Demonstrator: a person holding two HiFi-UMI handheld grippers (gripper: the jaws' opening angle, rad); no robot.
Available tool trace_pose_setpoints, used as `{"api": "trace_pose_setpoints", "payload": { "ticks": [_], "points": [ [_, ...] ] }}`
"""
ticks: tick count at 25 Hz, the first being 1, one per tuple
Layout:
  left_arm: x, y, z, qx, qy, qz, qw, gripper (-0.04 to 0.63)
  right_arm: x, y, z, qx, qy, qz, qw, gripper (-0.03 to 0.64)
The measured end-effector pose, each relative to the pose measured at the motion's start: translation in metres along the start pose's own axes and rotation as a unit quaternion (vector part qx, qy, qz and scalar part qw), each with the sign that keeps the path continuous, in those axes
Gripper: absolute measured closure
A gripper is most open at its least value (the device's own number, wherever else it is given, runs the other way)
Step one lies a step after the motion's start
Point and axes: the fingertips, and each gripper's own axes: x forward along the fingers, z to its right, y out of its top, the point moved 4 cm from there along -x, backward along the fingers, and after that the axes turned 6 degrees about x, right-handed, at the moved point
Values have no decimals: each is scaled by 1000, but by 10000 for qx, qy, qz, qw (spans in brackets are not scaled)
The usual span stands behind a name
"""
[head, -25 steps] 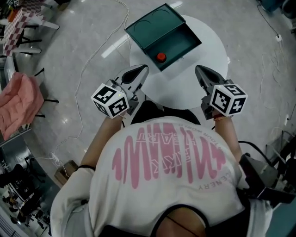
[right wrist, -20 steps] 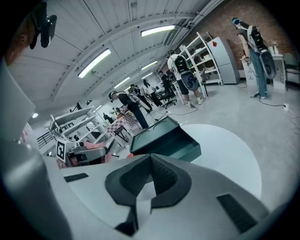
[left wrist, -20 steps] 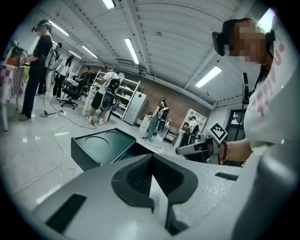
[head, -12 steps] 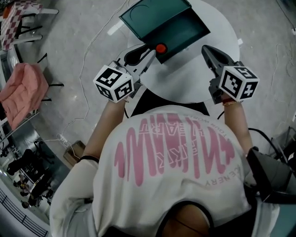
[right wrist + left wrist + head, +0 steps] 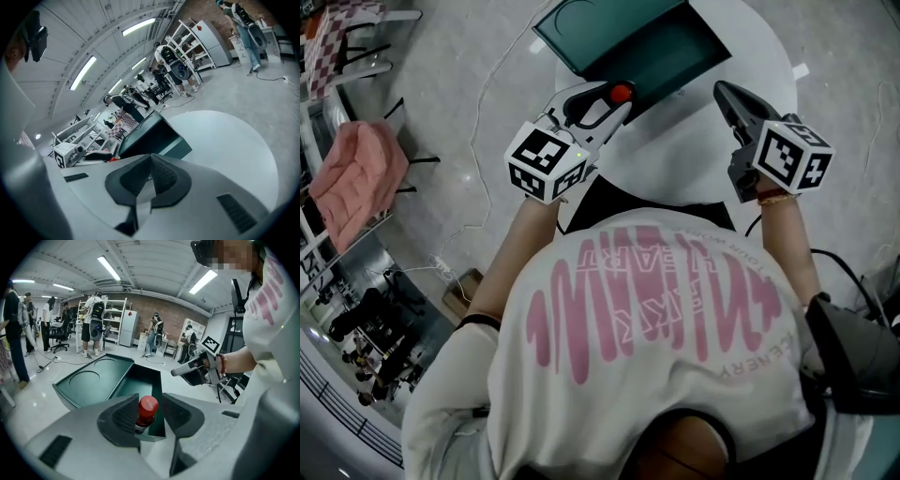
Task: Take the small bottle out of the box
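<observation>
A small bottle with a red cap (image 5: 622, 93) stands upright at the near end of the open dark green box (image 5: 619, 42) on the round white table (image 5: 694, 141). My left gripper (image 5: 614, 98) reaches over the box's near wall, and its jaws are opening. In the left gripper view the bottle (image 5: 146, 411) sits between the two jaws with a gap on its right side. The box's lid (image 5: 89, 380) lies open to the left. My right gripper (image 5: 724, 91) hovers over the table's right side, apart from the box, and its jaws (image 5: 151, 161) are shut on nothing.
A pink cloth (image 5: 356, 178) hangs on a chair on the floor to the left. Cables trail over the floor beside the table. Shelves (image 5: 110, 324) and several standing people fill the room's far side.
My left gripper has moved forward from the table's near edge to the box, and its jaws have spread around the red-capped bottle. The right gripper has kept its place, shut.
</observation>
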Motion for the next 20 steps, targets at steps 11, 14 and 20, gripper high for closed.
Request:
{"api": "trace_pose_setpoints", "payload": {
  "ticks": [11,14,20],
  "points": [
    [18,-5,2,517,76,-543,9972,465,-1,-1,21,173,43,0,9998,612],
    [19,-8,1,610,116,-648,9960,465,-1,-1,23,204,50,31,9998,612],
    [17,-5,4,765,234,-678,9945,465,-11,-7,25,230,5,-3,9997,612]
  ]
}}
